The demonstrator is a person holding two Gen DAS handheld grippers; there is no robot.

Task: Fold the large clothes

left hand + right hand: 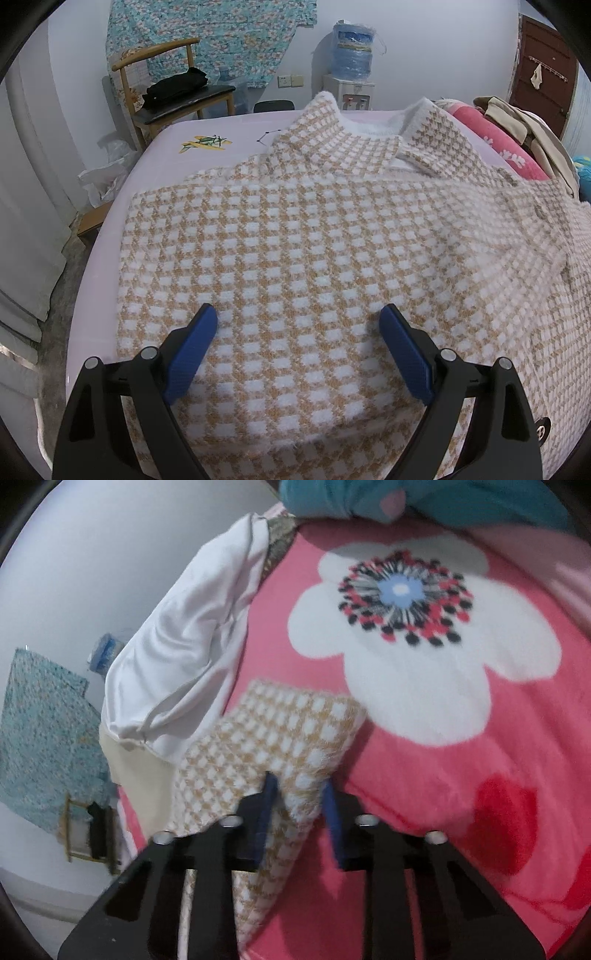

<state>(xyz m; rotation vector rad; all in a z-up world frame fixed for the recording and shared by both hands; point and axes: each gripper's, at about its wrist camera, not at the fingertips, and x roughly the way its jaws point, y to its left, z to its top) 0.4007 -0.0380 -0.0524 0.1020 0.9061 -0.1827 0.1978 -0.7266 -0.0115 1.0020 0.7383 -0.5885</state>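
Note:
A large tan-and-white checked knit garment (314, 236) lies spread over the pale pink bed (229, 129), its collar at the far side. My left gripper (298, 321) is open, its blue pads apart just above the garment's near part, holding nothing. In the right wrist view a sleeve or edge of the same checked garment (280, 738) runs up between the blue fingers (267, 812). My right gripper (300, 794) is closed on that piece, held above a pink blanket with a big white flower (424, 646).
A wooden chair (173, 92) with dark clothes stands beyond the bed's far left corner. A water dispenser (351, 74) stands against the back wall. Pink and beige bedding (517, 140) is piled at the right. A white cloth (192, 650) lies beside the blanket.

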